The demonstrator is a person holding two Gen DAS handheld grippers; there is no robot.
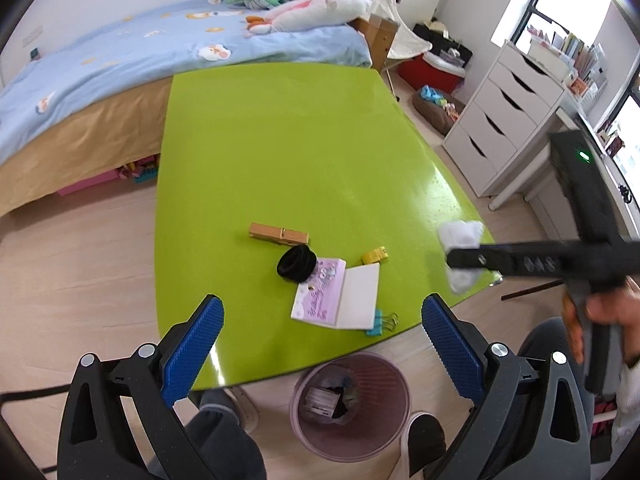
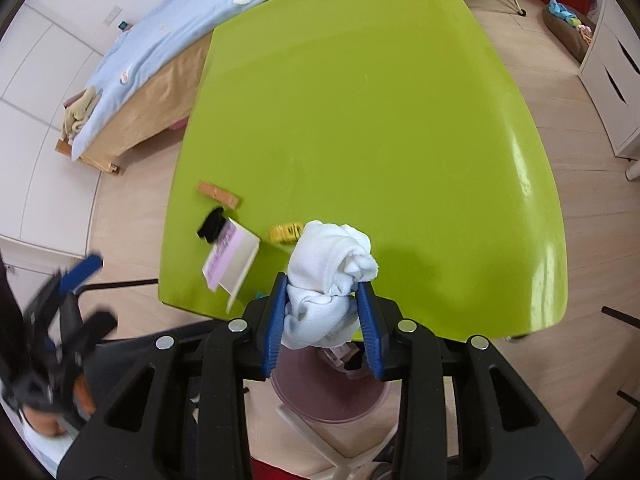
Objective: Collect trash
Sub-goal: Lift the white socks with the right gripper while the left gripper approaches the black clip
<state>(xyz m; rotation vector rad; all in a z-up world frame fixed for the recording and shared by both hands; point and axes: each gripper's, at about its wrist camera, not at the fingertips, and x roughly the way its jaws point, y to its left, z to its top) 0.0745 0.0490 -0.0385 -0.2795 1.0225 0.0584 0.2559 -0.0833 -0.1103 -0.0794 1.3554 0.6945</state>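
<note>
The right gripper (image 2: pixel 322 309) is clenching a crumpled white tissue wad (image 2: pixel 332 268) between its blue fingers (image 2: pixel 276 320), holding it above the near edge of the green bench (image 2: pixel 400 120). The pink wastebasket (image 2: pixel 332 392) is sitting on the floor directly below and slightly behind those fingers, so the drop looks to be nearly straight down, with the wad needing to clear the bench edge first. The left gripper (image 1: pixel 320 348) is hovering released and empty over the same near edge, with the basket (image 1: pixel 352 404) just below it. The right side is plainly the one placed to deliver.
</note>
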